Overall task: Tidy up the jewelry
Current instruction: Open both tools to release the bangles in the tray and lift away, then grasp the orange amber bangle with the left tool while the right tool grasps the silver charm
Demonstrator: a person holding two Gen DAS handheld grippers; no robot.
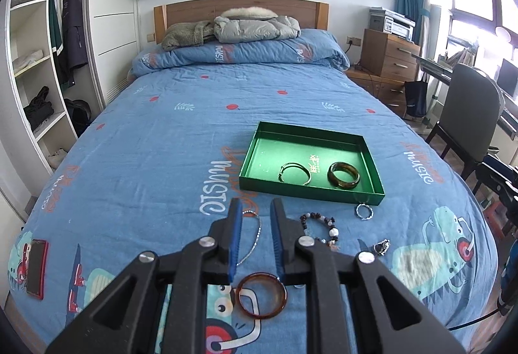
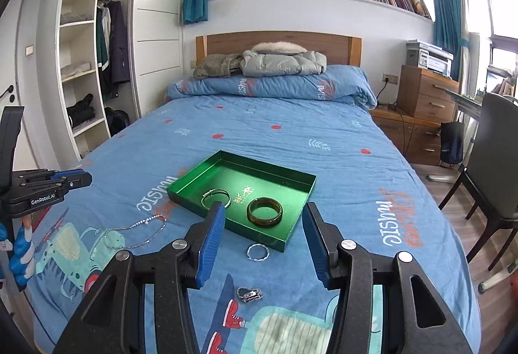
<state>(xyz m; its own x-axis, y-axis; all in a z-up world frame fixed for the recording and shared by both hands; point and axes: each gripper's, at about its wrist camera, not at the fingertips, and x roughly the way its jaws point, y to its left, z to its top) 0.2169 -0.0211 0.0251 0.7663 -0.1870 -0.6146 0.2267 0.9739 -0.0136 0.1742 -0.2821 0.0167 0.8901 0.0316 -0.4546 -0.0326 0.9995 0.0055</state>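
A green tray [image 1: 255, 156] [image 2: 191, 179] lies on the bed with a thin metal bangle [image 1: 294, 173] [image 2: 216, 198] and a dark green bangle [image 1: 343, 175] [image 2: 264, 211] inside. On the blue bedspread in front lie a brown bangle [image 1: 261, 295], a silver chain [image 1: 254, 240] [image 2: 136, 232], a beaded bracelet [image 1: 319, 229], a silver ring [image 1: 365, 211] [image 2: 257, 252] and a dark pendant [image 1: 381, 246] [image 2: 248, 294]. My left gripper [image 1: 255, 208] is open and empty above the chain and brown bangle; it also shows at the left edge of the right wrist view [image 2: 73, 180]. My right gripper [image 2: 264, 214] is open wide, empty, above the ring.
A red phone [image 1: 36, 268] lies at the bed's left edge. A folded quilt [image 1: 239, 54] and jackets [image 1: 255, 25] sit at the headboard. A wardrobe [image 1: 42, 62] stands left; drawers [image 1: 387, 54], a desk and chair [image 1: 469, 120] stand right.
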